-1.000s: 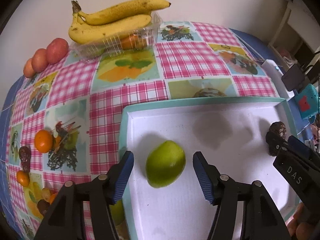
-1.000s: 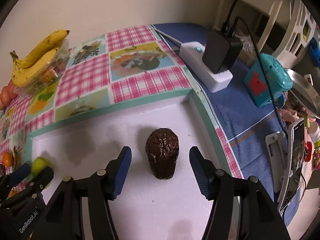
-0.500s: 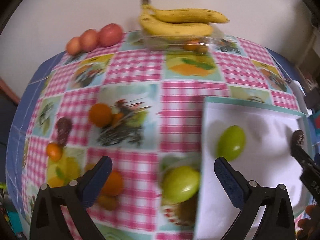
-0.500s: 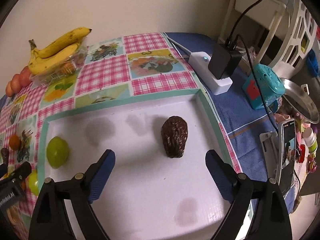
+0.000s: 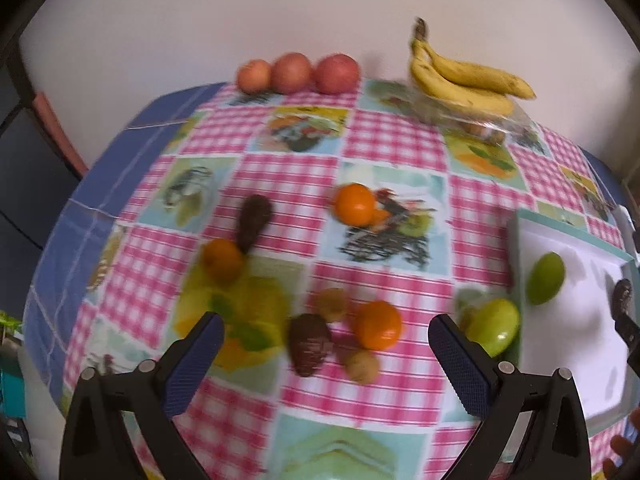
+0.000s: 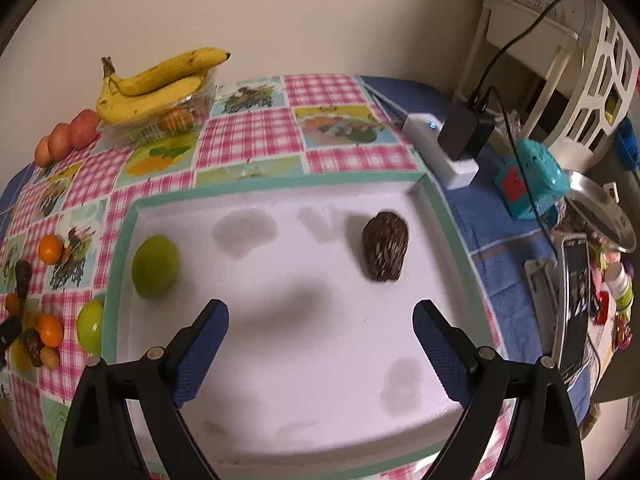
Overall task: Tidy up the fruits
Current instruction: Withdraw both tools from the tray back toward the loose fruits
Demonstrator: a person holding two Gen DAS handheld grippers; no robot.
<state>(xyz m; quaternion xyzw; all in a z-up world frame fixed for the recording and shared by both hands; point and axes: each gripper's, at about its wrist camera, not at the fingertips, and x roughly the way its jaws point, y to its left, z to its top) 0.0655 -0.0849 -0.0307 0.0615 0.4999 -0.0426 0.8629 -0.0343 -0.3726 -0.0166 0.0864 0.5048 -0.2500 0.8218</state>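
Note:
A white tray [image 6: 280,392] with a teal rim holds a green fruit [image 6: 155,265] at its left and a dark scaly fruit [image 6: 385,245] at its right. My right gripper [image 6: 321,354] hangs open above the tray's near half, holding nothing. My left gripper [image 5: 326,362] is open over the checked tablecloth, above a cluster of loose fruit: a dark scaly fruit [image 5: 309,344], an orange [image 5: 378,325] and small brown fruits [image 5: 362,366]. A second green fruit [image 5: 494,326] lies just outside the tray [image 5: 580,360].
More oranges [image 5: 355,205] and a dark pear-shaped fruit [image 5: 253,222] lie further out. Three apples [image 5: 296,73] and bananas [image 5: 460,80] on a clear box line the wall. Right of the tray are a power strip [image 6: 440,148], a teal toy [image 6: 532,184] and a phone [image 6: 576,300].
My left gripper swung left off the tray to above the loose fruit on the cloth. My right gripper pulled back from the dark fruit, and both opened wider.

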